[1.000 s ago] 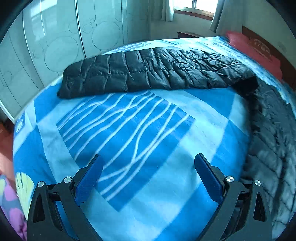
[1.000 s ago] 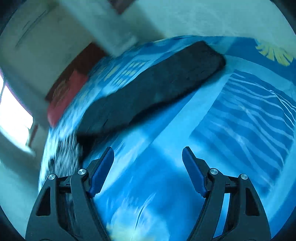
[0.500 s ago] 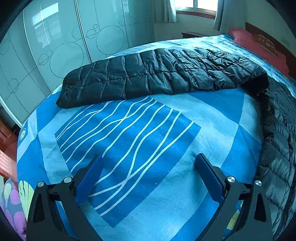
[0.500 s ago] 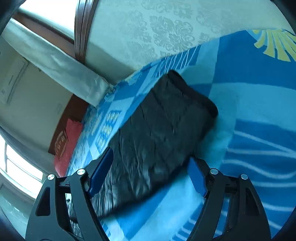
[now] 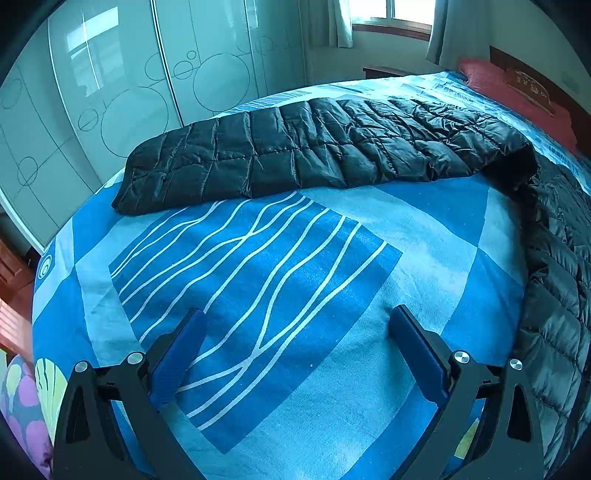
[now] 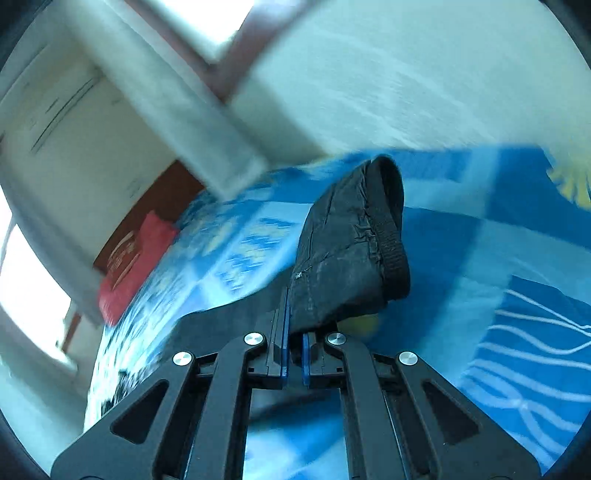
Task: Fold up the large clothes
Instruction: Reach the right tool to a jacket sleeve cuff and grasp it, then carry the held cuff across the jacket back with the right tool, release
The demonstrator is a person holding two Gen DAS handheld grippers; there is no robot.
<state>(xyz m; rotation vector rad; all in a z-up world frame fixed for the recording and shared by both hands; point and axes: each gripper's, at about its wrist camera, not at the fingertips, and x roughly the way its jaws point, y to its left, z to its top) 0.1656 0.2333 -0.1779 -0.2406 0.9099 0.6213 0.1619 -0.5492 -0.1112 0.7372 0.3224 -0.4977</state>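
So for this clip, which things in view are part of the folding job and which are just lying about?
In the job:
- black puffer jacket, spread on the bed
- its sleeve cuff, pinched in the right gripper
- left gripper, open over the blue bedspread

Lying about:
- red pillow
- wardrobe doors
- window curtains

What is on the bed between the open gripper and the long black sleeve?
Nothing: only bare blue bedspread lies between the left gripper and the sleeve, as the left wrist view shows.
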